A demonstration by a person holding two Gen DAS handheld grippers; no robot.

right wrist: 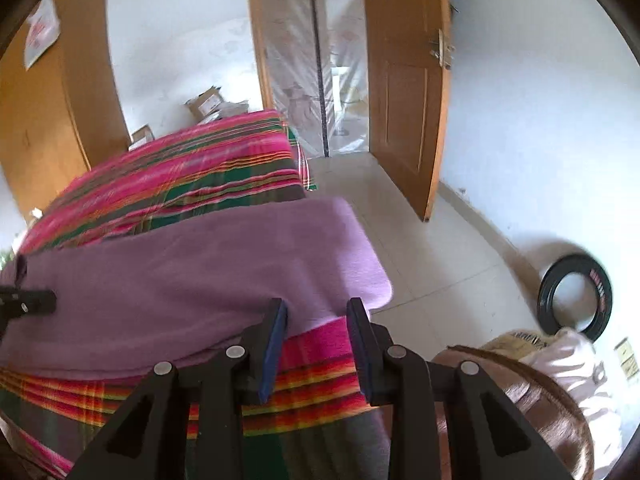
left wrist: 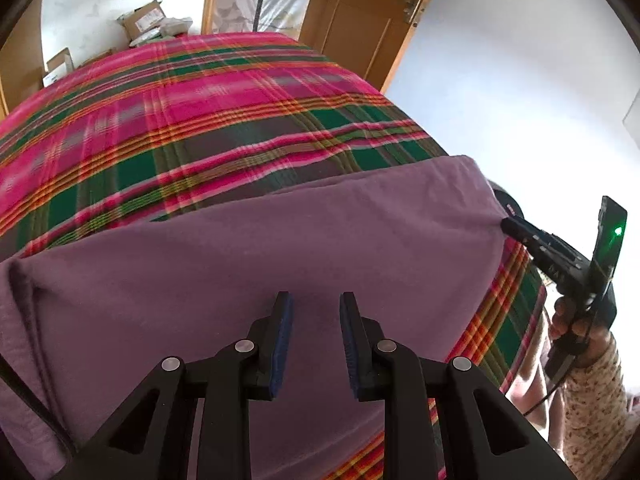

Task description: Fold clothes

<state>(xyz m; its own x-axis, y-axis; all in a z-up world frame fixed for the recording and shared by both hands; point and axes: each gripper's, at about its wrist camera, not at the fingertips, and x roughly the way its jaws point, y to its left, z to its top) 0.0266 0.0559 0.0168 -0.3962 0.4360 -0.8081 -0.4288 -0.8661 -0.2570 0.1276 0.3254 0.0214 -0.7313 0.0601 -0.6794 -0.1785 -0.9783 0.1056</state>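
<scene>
Item: soft purple folded garment [left wrist: 260, 248], lying on the pink-and-green plaid bedspread [left wrist: 180, 92], long axis crosswise between us. Our left gripper [left wrist: 316, 316] hovers over it, parted, empty. Our right gripper [right wrist: 316, 320], parted, empty, sits at its right edge.

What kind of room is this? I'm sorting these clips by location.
Most likely a bedroom in a home. A bed under a pink and green plaid blanket holds the purple garment, a wooden wardrobe stands by the wall, and a wooden door opens onto tiled floor.
</scene>
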